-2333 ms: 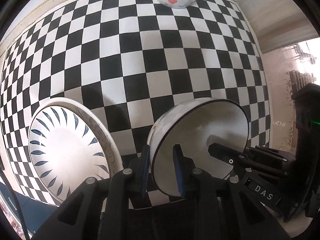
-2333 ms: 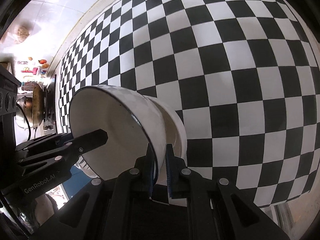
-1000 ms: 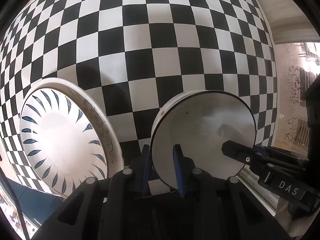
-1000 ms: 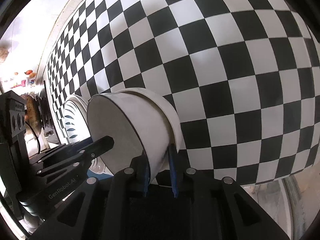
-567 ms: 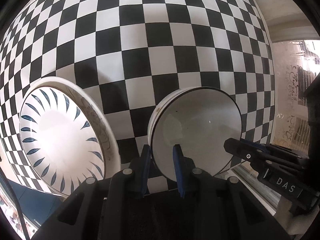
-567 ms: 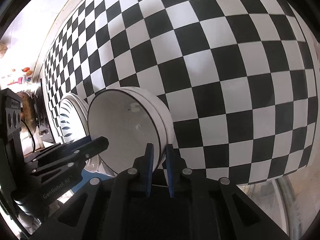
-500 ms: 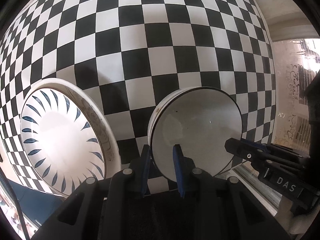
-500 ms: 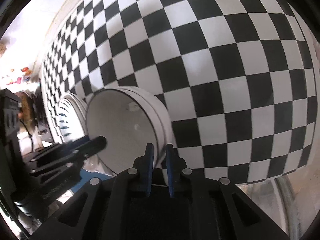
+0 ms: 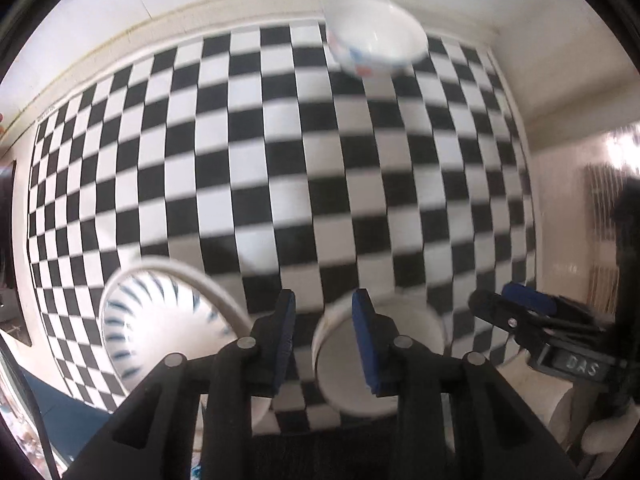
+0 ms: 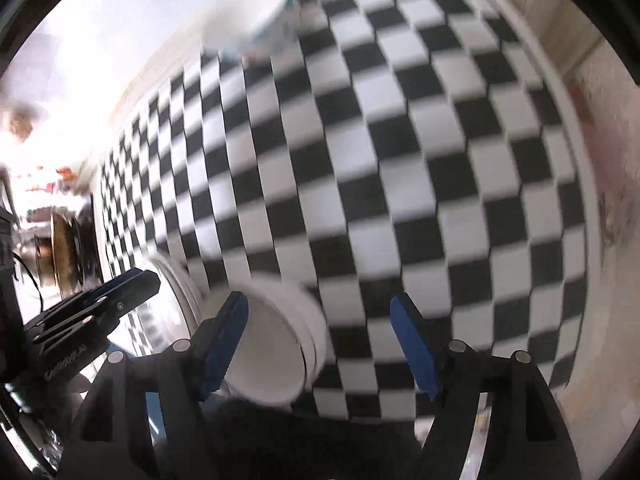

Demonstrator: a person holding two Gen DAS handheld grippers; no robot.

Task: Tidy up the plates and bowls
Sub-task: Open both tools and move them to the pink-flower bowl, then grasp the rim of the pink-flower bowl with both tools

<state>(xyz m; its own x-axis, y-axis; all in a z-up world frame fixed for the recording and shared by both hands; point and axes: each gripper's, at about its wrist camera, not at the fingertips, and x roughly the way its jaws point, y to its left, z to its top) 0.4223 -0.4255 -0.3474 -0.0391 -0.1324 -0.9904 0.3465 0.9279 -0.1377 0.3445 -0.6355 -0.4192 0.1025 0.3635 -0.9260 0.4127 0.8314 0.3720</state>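
Left gripper (image 9: pixel 323 334): jaws opening, nothing pinched; its right pad overlaps the stacked white bowls (image 9: pixel 380 364) just below. Right gripper (image 10: pixel 328 344): jaws opening wide, empty, bowls beside its left pad. Patterned bowl (image 9: pixel 376 36) stands well apart at the bench's (image 9: pixel 304 184) far edge.

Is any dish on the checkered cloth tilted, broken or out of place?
Nothing stands out. The nested white bowls sit beside the striped plates, and the patterned bowl stands alone at the far edge. Blur hides fine cracks.
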